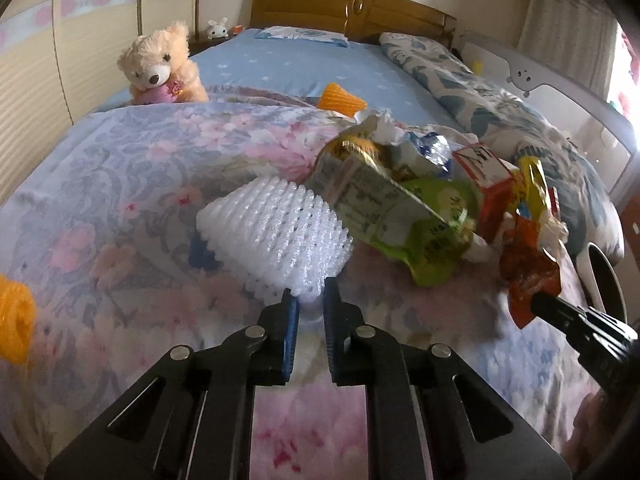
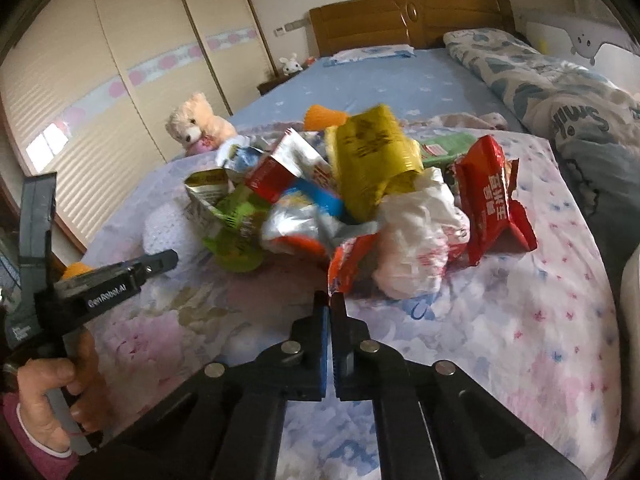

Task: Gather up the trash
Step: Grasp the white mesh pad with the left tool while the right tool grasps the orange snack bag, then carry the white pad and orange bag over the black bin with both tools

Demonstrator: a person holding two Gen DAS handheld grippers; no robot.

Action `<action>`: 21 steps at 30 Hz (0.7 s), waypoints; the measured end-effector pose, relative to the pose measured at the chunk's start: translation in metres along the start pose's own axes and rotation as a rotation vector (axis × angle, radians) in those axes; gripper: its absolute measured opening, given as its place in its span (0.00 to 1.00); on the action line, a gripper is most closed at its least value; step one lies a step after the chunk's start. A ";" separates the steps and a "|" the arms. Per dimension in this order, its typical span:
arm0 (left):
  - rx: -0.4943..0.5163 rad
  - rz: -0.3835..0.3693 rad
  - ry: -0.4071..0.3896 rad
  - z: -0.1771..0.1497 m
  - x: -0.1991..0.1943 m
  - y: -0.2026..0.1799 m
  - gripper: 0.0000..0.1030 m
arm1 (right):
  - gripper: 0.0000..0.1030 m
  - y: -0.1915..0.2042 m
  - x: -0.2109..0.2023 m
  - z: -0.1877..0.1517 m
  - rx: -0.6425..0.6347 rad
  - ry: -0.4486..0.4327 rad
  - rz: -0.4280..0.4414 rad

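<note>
A heap of trash lies on the floral bedspread (image 1: pixel 120 208): a green snack bag (image 1: pixel 424 216), a red carton (image 1: pixel 486 178), a yellow bag (image 2: pixel 374 160), a red wrapper (image 2: pixel 490 200) and white plastic (image 2: pixel 416 240). My left gripper (image 1: pixel 311 298) is shut on the near edge of a white foam net sleeve (image 1: pixel 276 232) beside the heap. My right gripper (image 2: pixel 330 300) is shut on the corner of an orange-red wrapper (image 2: pixel 350 260) at the heap's near edge; it also shows in the left wrist view (image 1: pixel 528 276).
A teddy bear (image 1: pixel 162 66) sits at the bed's left side. An orange foam net (image 1: pixel 340 98) lies behind the heap, another (image 1: pixel 14 316) at the far left. A rolled quilt (image 1: pixel 460 84) runs along the right. Wardrobe doors (image 2: pixel 120 80) stand left.
</note>
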State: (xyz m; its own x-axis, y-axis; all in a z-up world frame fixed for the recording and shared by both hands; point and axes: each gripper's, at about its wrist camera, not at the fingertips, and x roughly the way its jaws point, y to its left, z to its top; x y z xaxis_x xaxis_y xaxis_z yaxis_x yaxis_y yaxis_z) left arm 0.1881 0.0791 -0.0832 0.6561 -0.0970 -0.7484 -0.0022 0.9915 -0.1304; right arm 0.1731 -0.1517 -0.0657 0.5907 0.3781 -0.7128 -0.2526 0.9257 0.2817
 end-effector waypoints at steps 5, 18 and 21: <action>-0.014 -0.022 -0.005 -0.021 -0.022 -0.005 0.10 | 0.00 0.003 -0.017 -0.010 0.017 -0.007 0.039; 0.082 -0.160 0.000 -0.053 -0.061 -0.072 0.10 | 0.00 -0.009 -0.074 -0.042 0.053 -0.057 0.035; 0.115 -0.199 0.011 -0.056 -0.063 -0.094 0.10 | 0.00 -0.024 -0.090 -0.048 0.083 -0.075 0.011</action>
State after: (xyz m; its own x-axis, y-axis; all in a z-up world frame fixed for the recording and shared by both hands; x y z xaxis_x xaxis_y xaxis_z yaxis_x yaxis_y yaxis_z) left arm 0.1048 -0.0131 -0.0602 0.6268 -0.2916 -0.7226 0.2127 0.9562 -0.2013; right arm 0.0889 -0.2087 -0.0388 0.6451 0.3851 -0.6600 -0.1967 0.9183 0.3436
